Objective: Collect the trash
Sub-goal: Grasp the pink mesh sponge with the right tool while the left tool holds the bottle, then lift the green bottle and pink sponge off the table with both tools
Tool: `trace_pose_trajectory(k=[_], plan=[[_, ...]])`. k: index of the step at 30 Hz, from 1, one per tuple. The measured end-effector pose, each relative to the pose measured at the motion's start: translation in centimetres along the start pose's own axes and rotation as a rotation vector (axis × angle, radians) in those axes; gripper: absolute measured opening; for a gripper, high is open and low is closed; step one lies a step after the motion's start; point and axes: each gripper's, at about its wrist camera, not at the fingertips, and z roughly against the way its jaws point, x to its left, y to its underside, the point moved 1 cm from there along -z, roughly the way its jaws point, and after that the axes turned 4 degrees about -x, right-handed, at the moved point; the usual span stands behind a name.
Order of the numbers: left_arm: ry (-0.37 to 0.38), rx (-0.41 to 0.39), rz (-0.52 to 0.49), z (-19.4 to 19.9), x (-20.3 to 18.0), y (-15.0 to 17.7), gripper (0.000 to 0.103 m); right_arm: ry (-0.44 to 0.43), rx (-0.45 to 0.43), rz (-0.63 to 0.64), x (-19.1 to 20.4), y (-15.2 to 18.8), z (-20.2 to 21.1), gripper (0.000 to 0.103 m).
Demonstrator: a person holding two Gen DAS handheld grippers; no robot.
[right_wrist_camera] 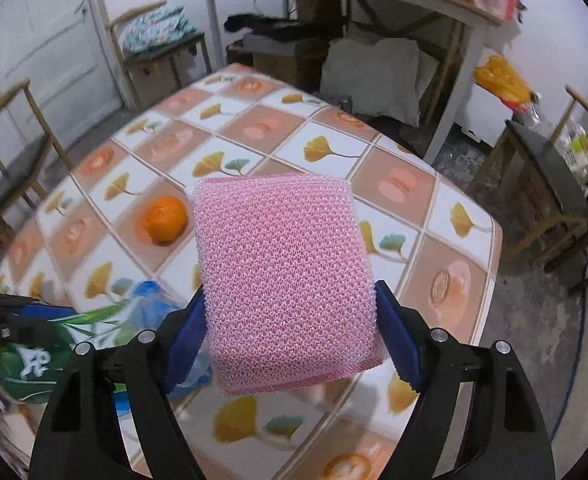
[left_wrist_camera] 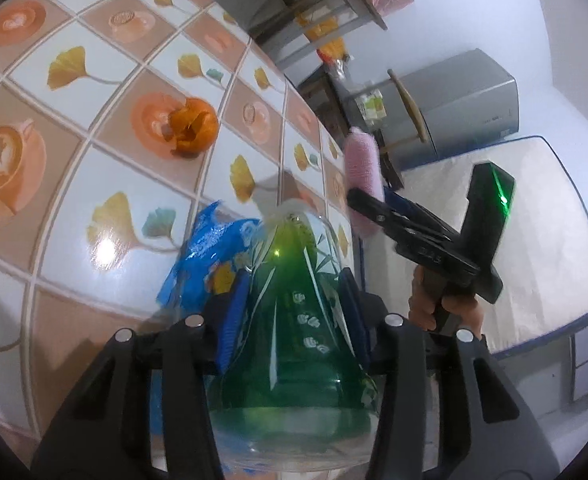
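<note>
1. the left gripper (left_wrist_camera: 294,320) pinches a clear green-tinted plastic bottle (left_wrist_camera: 294,340) between its blue pads, neck pointing away over the table's near edge.
2. the right gripper (right_wrist_camera: 290,320) is pressed onto a pink mesh scouring pad (right_wrist_camera: 282,276), held up in the air above the tabletop (right_wrist_camera: 393,192), face to the camera.
3. just beyond the bottle lies a crumpled blue wrapper (left_wrist_camera: 210,248), near the tabletop edge; further toward the middle sits an orange peel (left_wrist_camera: 192,128).
4. judged from this, collection is partway: two items are in hand, wrapper and peel are left, and no bin shows.
5. the right device is raised beside the left, off the table's edge.
</note>
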Motion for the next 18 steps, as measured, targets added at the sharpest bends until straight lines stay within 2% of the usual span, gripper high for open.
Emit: trace_pose_trajectory(k=[2, 5, 7, 9, 11, 16, 18], plan=[[-0.012, 0.026, -0.044, 0.7, 0.1, 0.5, 0.039, -0.007, -0.017, -0.042, 0.4, 1.5, 1.5, 0.077], [-0.043, 0.059, -0.104, 2.0, 0.5, 1.3, 0.039, 0.003, -0.025, -0.123, 1.4, 4.8, 3.4, 0.077], [-0.07, 0.069, -0.158, 2.7, 0.5, 1.6, 0.045, 0.019, -0.019, -0.197, 2.1, 7.5, 4.6, 0.077], [-0.11, 0.072, -0.236, 3.4, 0.0, 1.9, 0.06, 0.06, -0.011, -0.248, 2.9, 9.7, 5.3, 0.077], [-0.144, 0.083, -0.325, 3.7, -0.8, 2.2, 0.068, 0.08, 0.006, -0.289, 3.9, 12.1, 5.8, 0.078], [-0.261, 0.189, -0.566, 2.4, -3.9, 3.4, 0.07, 0.172, 0.056, -0.29, 5.9, 15.0, 5.4, 0.078], [-0.306, 0.222, -0.657, 1.8, -4.9, 4.1, 0.07, 0.162, 0.071, -0.303, 6.0, 15.6, 5.0, 0.078]])
